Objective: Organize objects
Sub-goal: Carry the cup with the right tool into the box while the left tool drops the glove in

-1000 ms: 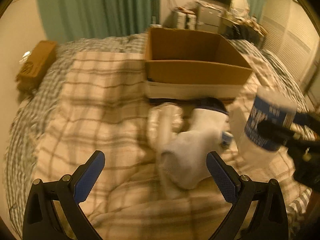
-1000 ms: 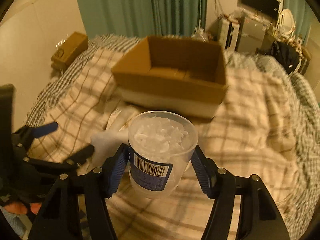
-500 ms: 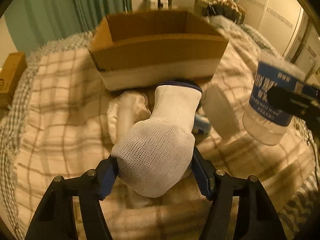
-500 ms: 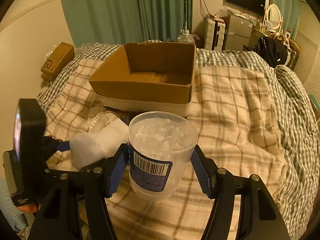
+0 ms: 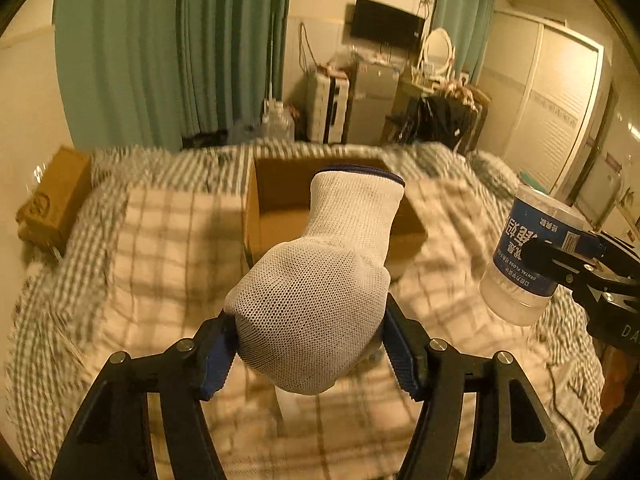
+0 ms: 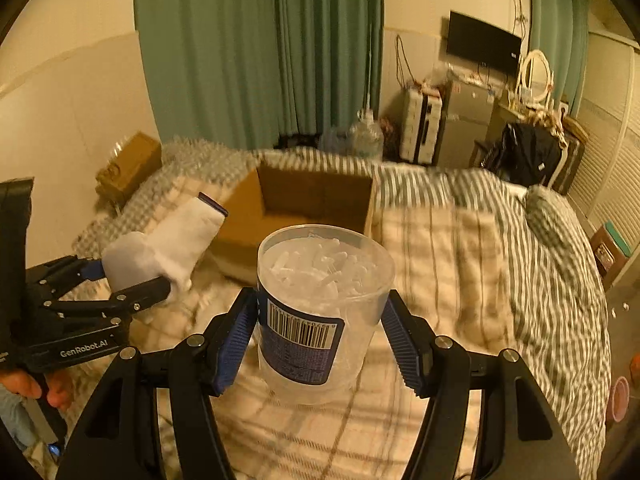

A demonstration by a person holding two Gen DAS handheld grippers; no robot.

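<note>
As L tongs (image 5: 310, 350) grip glove (image 5: 316, 280), R tongs (image 6: 318, 340) grip tub (image 6: 320, 304).

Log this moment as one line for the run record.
left hand-held gripper: shut on white knit glove, lifted | right hand-held gripper: shut on clear plastic tub, lifted | cardboard box: open, ahead on plaid blanket

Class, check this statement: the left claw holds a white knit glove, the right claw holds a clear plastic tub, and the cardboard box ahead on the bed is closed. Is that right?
Not quite: the cardboard box is open at the top, as the right wrist view shows. The left claw does hold the white knit glove, and the right claw the clear plastic tub.
</note>
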